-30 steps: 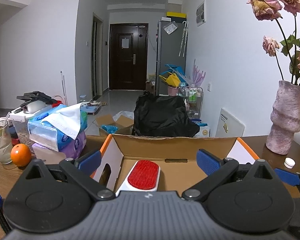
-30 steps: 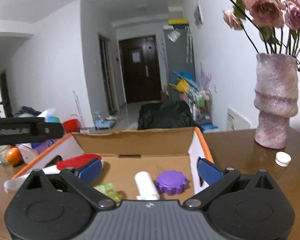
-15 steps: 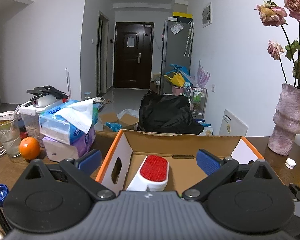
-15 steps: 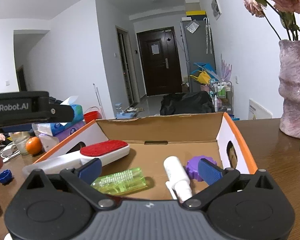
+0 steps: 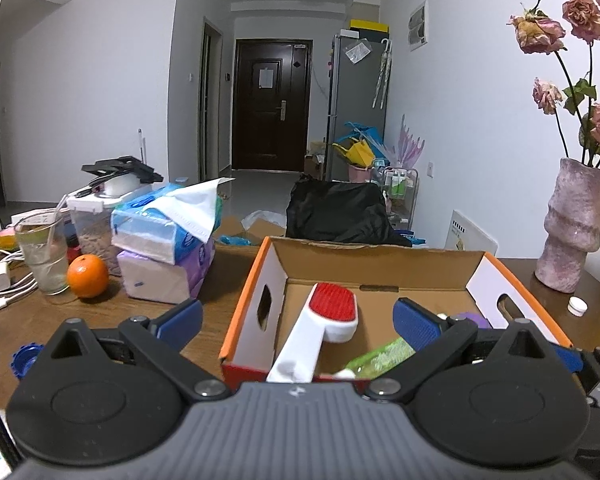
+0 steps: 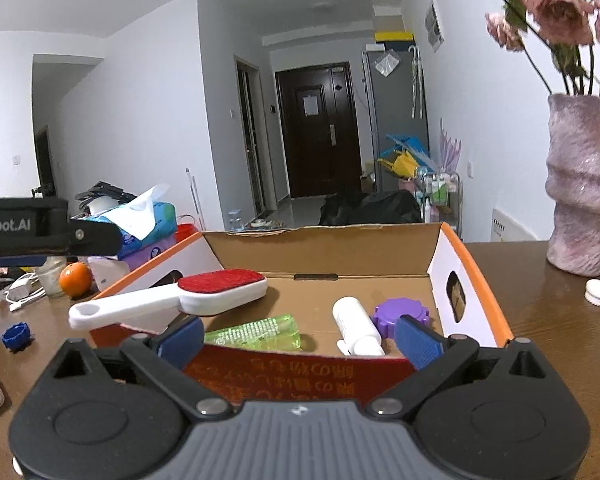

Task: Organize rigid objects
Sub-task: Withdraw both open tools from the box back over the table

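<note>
The big cardboard box [image 6: 320, 252] sits on the brown table [image 6: 548, 344], right in front of both tools at 12 o'clock. Inside it, the lint brush [image 6: 172, 300] is the longest thing. Its red head lies in the box, and its white handle pokes out over the box's near left edge, toward 8 o'clock in the right view. The green bottle [image 6: 256, 332], the white bottle [image 6: 356, 326] and the purple cap [image 6: 400, 314] lie flat in the box too. The left gripper [image 5: 296, 318] is wide apart and holds nothing. The right gripper [image 6: 298, 338] is also wide apart and holds nothing. A small blue cap [image 5: 24, 360] waits on the table at 9 o'clock of the left tool, so the left hand looks nearer to it. A white cap [image 6: 599, 291] lies on the table at 3 o'clock of the right tool, near the vase [image 6: 580, 188].
</note>
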{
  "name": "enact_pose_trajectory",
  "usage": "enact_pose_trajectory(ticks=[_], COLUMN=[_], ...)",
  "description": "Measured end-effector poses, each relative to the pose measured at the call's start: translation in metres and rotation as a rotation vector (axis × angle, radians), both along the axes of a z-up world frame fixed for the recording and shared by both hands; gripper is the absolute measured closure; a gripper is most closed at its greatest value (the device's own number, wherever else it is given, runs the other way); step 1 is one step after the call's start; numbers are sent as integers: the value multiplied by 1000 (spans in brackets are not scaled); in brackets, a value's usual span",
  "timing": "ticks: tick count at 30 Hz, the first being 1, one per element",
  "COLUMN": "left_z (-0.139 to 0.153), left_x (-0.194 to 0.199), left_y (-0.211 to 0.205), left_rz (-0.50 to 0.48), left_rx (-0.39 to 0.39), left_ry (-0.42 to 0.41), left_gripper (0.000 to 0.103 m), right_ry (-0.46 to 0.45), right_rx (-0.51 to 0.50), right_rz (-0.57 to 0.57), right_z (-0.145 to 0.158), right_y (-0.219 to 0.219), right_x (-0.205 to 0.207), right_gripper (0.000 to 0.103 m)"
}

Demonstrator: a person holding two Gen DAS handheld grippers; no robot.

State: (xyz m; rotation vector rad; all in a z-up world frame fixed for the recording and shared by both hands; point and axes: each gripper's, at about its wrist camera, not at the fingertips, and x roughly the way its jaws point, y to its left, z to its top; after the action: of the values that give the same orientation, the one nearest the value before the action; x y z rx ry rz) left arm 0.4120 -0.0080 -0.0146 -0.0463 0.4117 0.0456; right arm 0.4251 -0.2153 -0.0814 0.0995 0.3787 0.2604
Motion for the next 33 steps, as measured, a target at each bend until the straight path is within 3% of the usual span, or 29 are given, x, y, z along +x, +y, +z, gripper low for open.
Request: enact_pose_trajectory(ticks=[14,33], left_z=[-3,-22], left_x=[-58,-129], left_y=[12,31], left_rz=[-6,-7], left_rx=[11,8], left_ry=[9,84], left_gripper=[0,0], right_ry=[-16,-51], right_rx=[13,11], right_rz=[34,18], right_z=[-2,8], right_y=[5,8], right_x=[-52,-129], right_gripper=[2,2])
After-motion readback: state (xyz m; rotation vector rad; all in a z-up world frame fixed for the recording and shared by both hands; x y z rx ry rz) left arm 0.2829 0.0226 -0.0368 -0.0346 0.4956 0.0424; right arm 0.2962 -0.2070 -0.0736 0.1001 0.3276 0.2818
